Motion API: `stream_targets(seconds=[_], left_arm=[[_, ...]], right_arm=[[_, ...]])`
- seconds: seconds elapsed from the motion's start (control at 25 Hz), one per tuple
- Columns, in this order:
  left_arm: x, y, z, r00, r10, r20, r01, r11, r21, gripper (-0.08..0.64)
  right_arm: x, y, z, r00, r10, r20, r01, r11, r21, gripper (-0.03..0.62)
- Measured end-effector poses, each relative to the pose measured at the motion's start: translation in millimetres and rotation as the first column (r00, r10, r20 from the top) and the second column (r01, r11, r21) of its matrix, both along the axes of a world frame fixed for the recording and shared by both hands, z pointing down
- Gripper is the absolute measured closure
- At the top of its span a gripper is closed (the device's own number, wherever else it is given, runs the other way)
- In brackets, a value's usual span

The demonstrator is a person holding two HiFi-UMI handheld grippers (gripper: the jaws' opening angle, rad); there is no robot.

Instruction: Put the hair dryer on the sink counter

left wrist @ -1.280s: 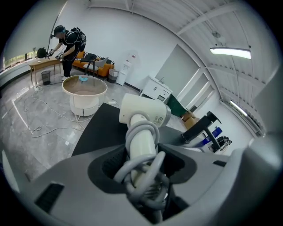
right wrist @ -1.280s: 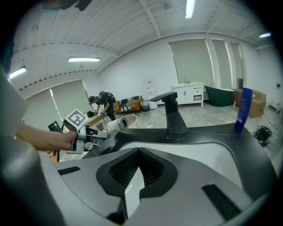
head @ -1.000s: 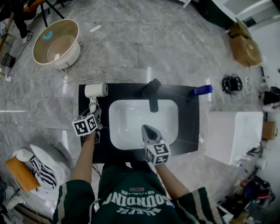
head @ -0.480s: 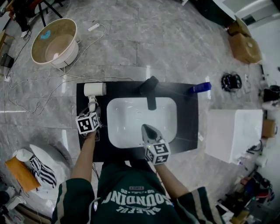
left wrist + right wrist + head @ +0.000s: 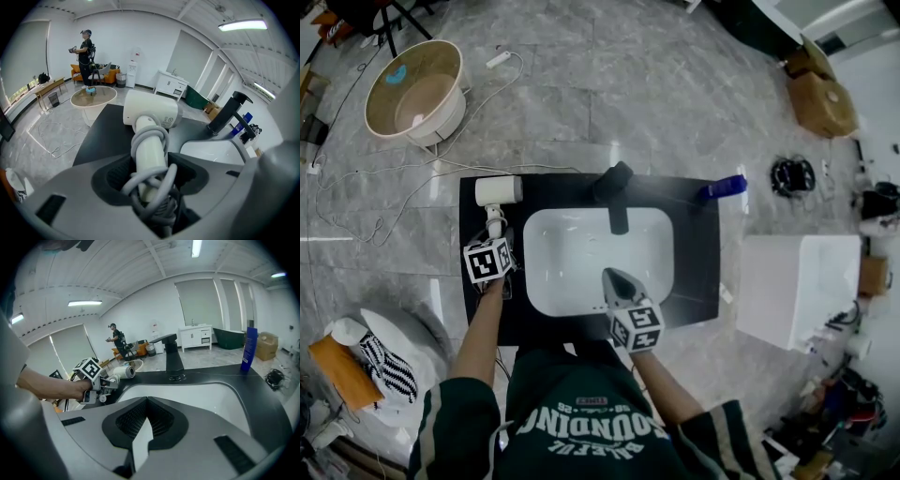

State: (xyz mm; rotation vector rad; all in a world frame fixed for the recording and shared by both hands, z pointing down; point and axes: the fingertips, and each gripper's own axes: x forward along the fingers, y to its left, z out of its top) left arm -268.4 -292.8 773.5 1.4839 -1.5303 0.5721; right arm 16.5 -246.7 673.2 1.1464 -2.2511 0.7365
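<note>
The white hair dryer point(image 5: 501, 191) lies on the black sink counter point(image 5: 703, 253) at its far left corner, with its grey cord wound round the handle point(image 5: 149, 145). My left gripper point(image 5: 496, 234) is shut on that handle, and the dryer's head point(image 5: 150, 112) points away from it. My right gripper point(image 5: 611, 277) hovers over the near rim of the white basin point(image 5: 591, 258). Its jaws are shut with nothing between them point(image 5: 146, 416). In the right gripper view the dryer point(image 5: 119, 372) and the left hand show at the left.
A black faucet point(image 5: 616, 192) stands behind the basin and a blue bottle point(image 5: 722, 188) at the counter's far right corner. On the floor are a round beige tub point(image 5: 417, 89), loose white cables point(image 5: 384, 178) and a white cabinet point(image 5: 797, 291) to the right.
The head view has shifted a little. Both grippers and the hair dryer keep nearly the same places.
</note>
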Motion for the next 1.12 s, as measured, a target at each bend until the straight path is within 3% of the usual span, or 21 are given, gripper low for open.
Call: stream_targets(seconds=[0.2, 0.36, 0.6, 0.84, 1.12], left_arm=[[3, -1, 2, 1.0, 0.028, 0.005, -0.028, 1.0, -0.002, 0.332], [0, 4, -4, 1.0, -0.002, 0.013, 0.002, 1.0, -0.005, 0.293], [-2, 16, -19, 0.999, -0.028, 0.017, 0.028, 0.999, 0.019, 0.293], [6, 32, -58, 1.0, -0.025, 0.01, 0.024, 0.995, 0.101, 0.293], [44, 56, -111, 0.992, 0.068, 0.107, -0.09, 0.972, 0.216, 0.299]], right_arm=[[1, -1, -3, 1.0, -0.013, 0.014, 0.013, 1.0, 0.003, 0.591], [3, 2, -4, 1.0, -0.024, 0.016, 0.024, 1.0, 0.004, 0.591], [11, 7, -9, 0.999, -0.046, 0.024, 0.045, 0.999, 0.022, 0.591], [16, 4, -20, 0.996, -0.077, 0.038, 0.074, 0.995, 0.065, 0.591], [21, 1, -47, 0.99, -0.121, 0.069, 0.111, 0.984, 0.141, 0.591]])
